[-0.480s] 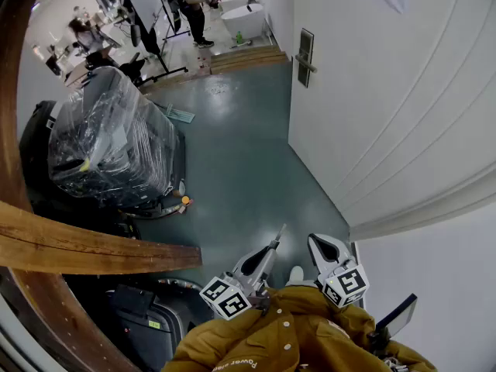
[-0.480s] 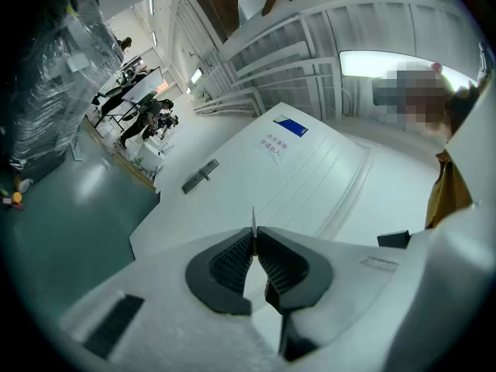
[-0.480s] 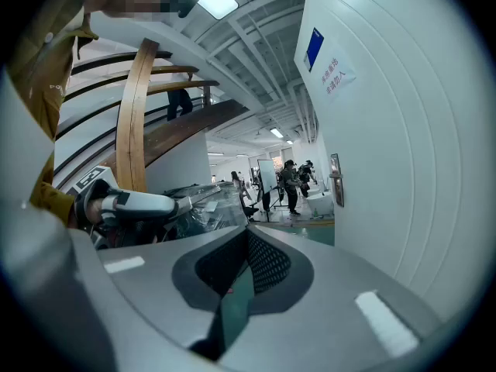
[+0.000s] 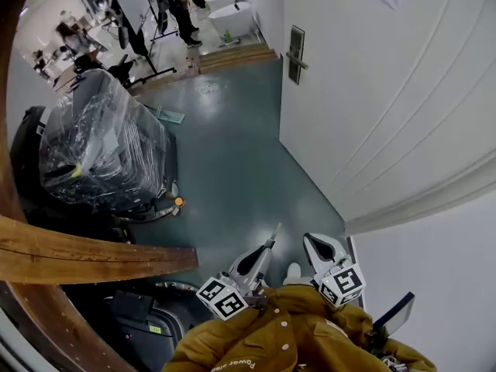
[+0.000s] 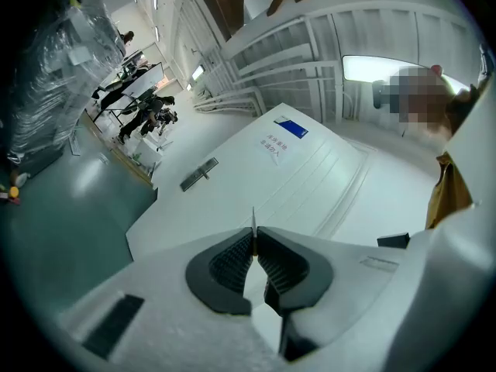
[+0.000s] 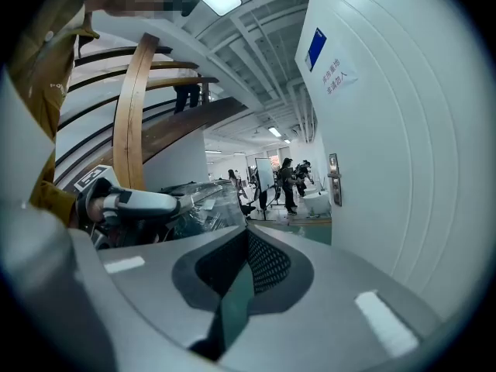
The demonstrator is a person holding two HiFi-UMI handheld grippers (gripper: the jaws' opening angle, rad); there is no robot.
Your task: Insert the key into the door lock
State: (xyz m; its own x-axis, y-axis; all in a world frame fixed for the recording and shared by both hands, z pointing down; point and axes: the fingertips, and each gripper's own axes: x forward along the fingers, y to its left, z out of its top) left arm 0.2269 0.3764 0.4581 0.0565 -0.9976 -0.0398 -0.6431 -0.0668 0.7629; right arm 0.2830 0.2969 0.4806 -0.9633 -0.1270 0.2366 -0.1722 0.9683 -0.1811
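brown wood forms a curved beam (image 4: 77, 258) across the head view's lower left, toward 8 o'clock. above it, near 10 o'clock, stands a bulky machine wrapped in clear plastic (image 4: 101, 146). teal floor (image 4: 225, 161) fills the middle, and far off at 11 o'clock people (image 4: 177, 2) stand among white furniture. at 6 o'clock mustard jacket sleeves (image 4: 256, 335) carry both tools. the left gripper (image 4: 268, 247) points up toward 1 o'clock. its fingers pinch a thin metal key (image 4: 275, 232), whose blade sticks out past the tips and shows edge-on in the left gripper view. just to its right, the right gripper (image 4: 311, 240) has its fingers pressed together with nothing between them. the white door (image 4: 372, 115) takes up the right side, from 12 round to 4 o'clock. the door lock (image 4: 295, 54), a dark plate with a lever handle, sits near the door's left edge at about 12 o'clock. it is well apart from the key tip, and the key is held in the air, clear of the door.
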